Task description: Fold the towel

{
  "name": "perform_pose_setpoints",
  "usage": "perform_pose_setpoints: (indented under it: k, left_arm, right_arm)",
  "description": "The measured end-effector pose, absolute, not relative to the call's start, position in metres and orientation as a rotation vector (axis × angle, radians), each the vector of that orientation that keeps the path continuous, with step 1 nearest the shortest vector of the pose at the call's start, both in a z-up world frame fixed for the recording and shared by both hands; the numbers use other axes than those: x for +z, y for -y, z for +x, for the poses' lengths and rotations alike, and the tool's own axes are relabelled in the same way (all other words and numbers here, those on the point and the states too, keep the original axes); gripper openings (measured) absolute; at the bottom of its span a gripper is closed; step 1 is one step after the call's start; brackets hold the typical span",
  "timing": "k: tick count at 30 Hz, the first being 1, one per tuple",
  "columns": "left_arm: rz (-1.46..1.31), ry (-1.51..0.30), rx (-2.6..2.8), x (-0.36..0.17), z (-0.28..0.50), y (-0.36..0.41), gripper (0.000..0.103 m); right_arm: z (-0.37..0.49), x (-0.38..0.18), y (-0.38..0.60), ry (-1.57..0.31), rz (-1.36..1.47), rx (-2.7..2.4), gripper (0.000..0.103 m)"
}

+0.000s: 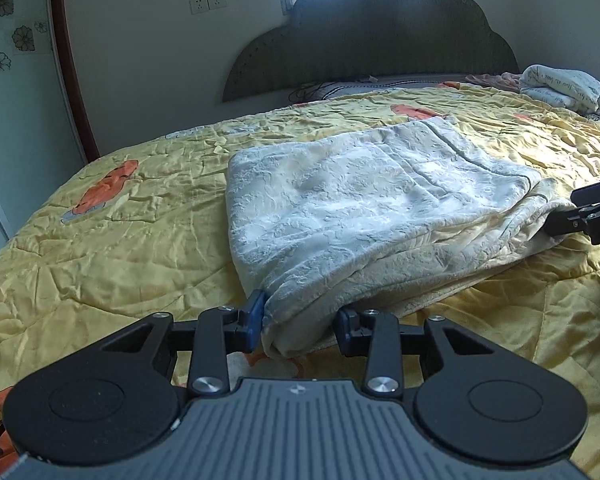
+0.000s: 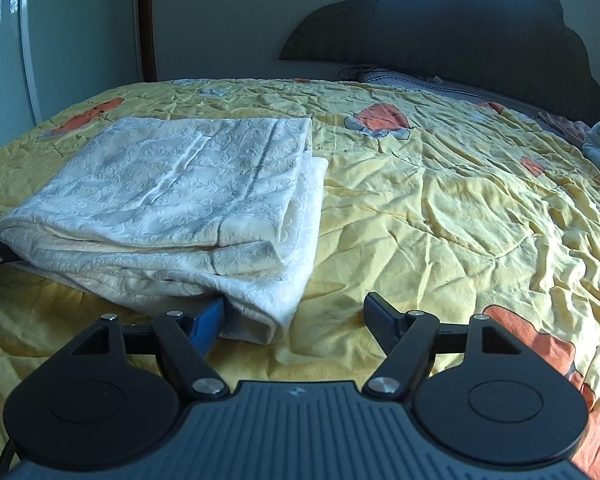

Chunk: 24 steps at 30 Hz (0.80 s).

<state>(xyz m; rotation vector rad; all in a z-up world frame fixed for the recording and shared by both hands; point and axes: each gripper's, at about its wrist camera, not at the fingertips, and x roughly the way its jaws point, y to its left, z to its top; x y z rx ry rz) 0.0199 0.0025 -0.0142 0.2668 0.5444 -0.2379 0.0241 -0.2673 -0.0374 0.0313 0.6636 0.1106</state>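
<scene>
Your left gripper was clamped on the near corner of the folded towel, which lay on the yellow quilt. Your right gripper stood apart around the other near corner, only its left finger touching.

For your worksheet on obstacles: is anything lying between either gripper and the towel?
Nothing visible. The left gripper already clamps a near corner of the towel; the right gripper sits at the other near corner, one finger touching.
</scene>
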Motion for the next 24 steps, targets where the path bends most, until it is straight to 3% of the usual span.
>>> perform_pose_setpoints:
  k: [1,9,10,11,12,14,16,18,22,24]
  left_arm:
    - [0.263,-0.550,-0.246,-0.014,0.021,-0.005,0.037]
    - [0.280,-0.571,-0.241,-0.016,0.022,-0.008,0.037]
    - [0.275,-0.578,-0.250,-0.014,0.022,-0.009,0.038]
    - [0.262,-0.596,-0.272,-0.010,0.022,-0.012,0.047]
    - [0.236,-0.618,-0.303,-0.004,0.020,-0.016,0.046]
    - [0.157,-0.626,-0.391,0.012,0.013,-0.029,0.051]
    - [0.082,-0.605,-0.475,0.030,0.008,-0.044,0.061]
    - [-0.007,-0.582,-0.515,0.047,0.019,-0.057,0.072]
    - [-0.230,-0.585,-0.542,0.056,0.098,-0.075,0.079]
    - [-0.358,-0.668,-0.478,0.039,0.150,-0.081,0.076]
  right_arm:
    - [0.027,-0.038,0.273,-0.676,0.050,0.142,0.027]
    - [0.026,-0.040,0.278,-0.683,0.076,0.157,0.027]
    - [0.027,-0.038,0.284,-0.701,0.130,0.168,0.030]
    - [0.027,-0.036,0.290,-0.722,0.185,0.180,0.033]
    - [0.026,-0.033,0.302,-0.746,0.271,0.208,0.037]
    - [0.022,-0.027,0.333,-0.742,0.484,0.251,0.076]
    - [0.018,-0.023,0.363,-0.652,0.660,0.271,0.088]
    - [0.031,-0.022,0.393,-0.585,0.831,0.304,0.088]
    - [0.106,-0.040,0.418,-0.639,1.016,0.376,0.088]
    - [0.145,-0.047,0.411,-0.720,0.995,0.359,0.088]
